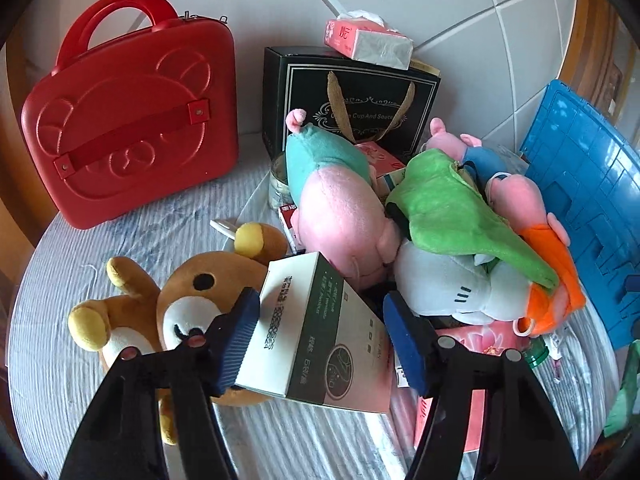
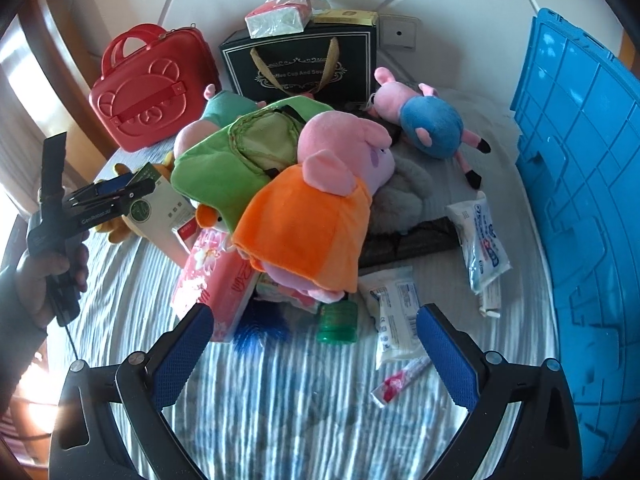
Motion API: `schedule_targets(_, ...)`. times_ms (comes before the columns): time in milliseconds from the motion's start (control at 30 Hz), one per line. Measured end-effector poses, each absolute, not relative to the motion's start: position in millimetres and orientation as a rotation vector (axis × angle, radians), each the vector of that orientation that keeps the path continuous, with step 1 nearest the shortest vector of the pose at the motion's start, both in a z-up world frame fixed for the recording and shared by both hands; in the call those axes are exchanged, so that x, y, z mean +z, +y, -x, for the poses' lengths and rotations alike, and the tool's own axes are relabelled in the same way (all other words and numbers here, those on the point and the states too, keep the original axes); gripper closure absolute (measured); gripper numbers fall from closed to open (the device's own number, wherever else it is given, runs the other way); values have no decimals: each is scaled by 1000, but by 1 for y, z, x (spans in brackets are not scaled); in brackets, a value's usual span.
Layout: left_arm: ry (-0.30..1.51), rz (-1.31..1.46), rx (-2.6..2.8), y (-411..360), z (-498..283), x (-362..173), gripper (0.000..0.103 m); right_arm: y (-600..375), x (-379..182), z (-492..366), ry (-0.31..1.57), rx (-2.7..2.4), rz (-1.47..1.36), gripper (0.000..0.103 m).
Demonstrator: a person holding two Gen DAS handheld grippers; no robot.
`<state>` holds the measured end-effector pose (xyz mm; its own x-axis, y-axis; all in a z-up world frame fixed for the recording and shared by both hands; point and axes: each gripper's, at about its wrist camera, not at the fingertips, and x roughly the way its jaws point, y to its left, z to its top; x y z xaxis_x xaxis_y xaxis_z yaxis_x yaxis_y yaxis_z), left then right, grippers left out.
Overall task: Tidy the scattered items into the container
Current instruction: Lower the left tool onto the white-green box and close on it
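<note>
A white and green carton [image 1: 320, 332] lies tilted against a brown bear plush [image 1: 192, 296]. My left gripper [image 1: 320, 340] is shut on it, a blue pad on each side. In the right wrist view that left gripper [image 2: 120, 196] shows at the left edge with the carton [image 2: 160, 208] between its fingers. My right gripper [image 2: 316, 344] hangs open over the striped bedspread [image 2: 280, 400] with nothing in it. Just ahead of it are a small green jar [image 2: 337, 322] and a pig plush in an orange dress [image 2: 312, 208]. The blue plastic crate [image 2: 580, 200] stands at the right.
Plush toys, a green pouch [image 2: 224, 168] and pink tissue packs [image 2: 216, 280] are heaped mid-bed. White wipe packs [image 2: 394, 312] lie at the right. A red bear case [image 1: 132, 120] and a black gift box [image 1: 352, 104] topped by a tissue pack stand against the headboard.
</note>
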<state>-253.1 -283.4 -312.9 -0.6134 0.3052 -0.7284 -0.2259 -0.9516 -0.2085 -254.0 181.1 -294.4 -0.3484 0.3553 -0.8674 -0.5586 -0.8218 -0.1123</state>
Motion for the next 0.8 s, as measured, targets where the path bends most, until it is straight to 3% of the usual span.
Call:
schedule_targets(600, -272, 1322, 2575, -304, 245, -348, 40, 189, -316, 285, 288, 2164, 1367, 0)
schedule_targets(800, -247, 1250, 2520, -289, 248, -338, 60, 205, -329, 286, 300, 2104, 1362, 0)
